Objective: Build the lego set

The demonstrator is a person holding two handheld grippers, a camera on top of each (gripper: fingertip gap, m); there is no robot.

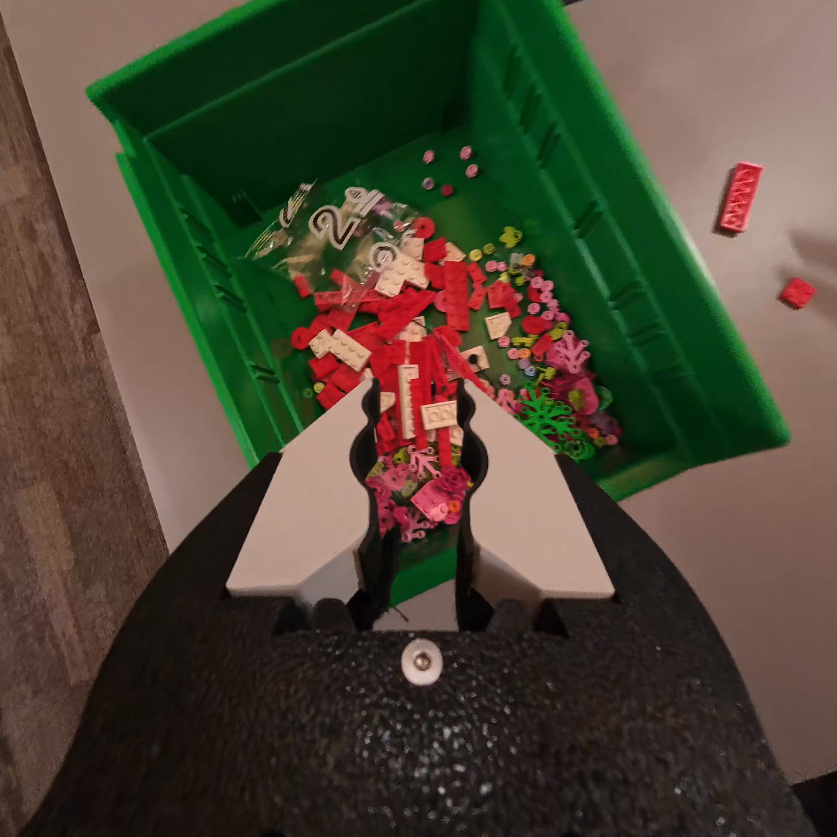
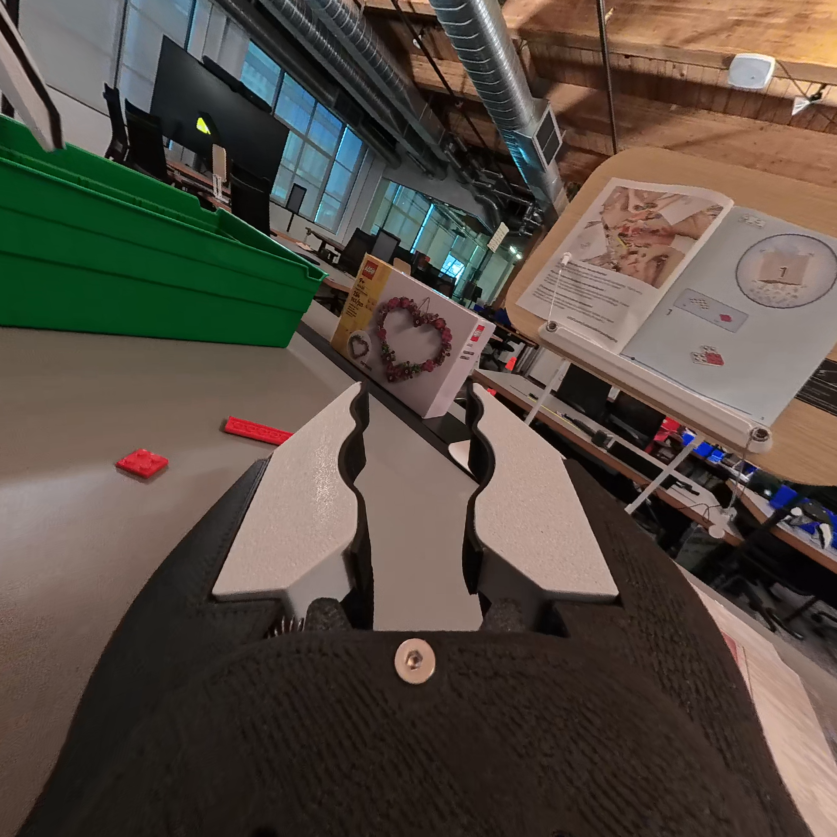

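A green bin [image 1: 317, 104] holds a heap of loose red, white, pink and green lego pieces [image 1: 421, 326] and a clear plastic bag [image 1: 326, 235]. My left gripper [image 1: 416, 389] hangs open and empty above the heap, over the bin's near side. A long red plate [image 1: 739, 199] and a small red square plate [image 1: 797, 293] lie on the table to the right of the bin. In the right wrist view my right gripper [image 2: 414, 394] is open and empty, low over the table. The long red plate [image 2: 256, 429] and the small red plate [image 2: 141, 462] lie to its left.
The bin [image 2: 136, 281] stands at the left in the right wrist view, with the other gripper's finger [image 2: 31, 104] above it. The set's box [image 2: 412, 335] stands upright at the table's far edge. An open instruction booklet [image 2: 679, 281] rests on a tilted stand at the right. Across from one pair of fingers to the other is roughly 35 centimetres. The small red square plate [image 1: 797, 293] is about 12 centimetres from my right fingertips. The right camera catches it too, in the right wrist view [image 2: 141, 464].
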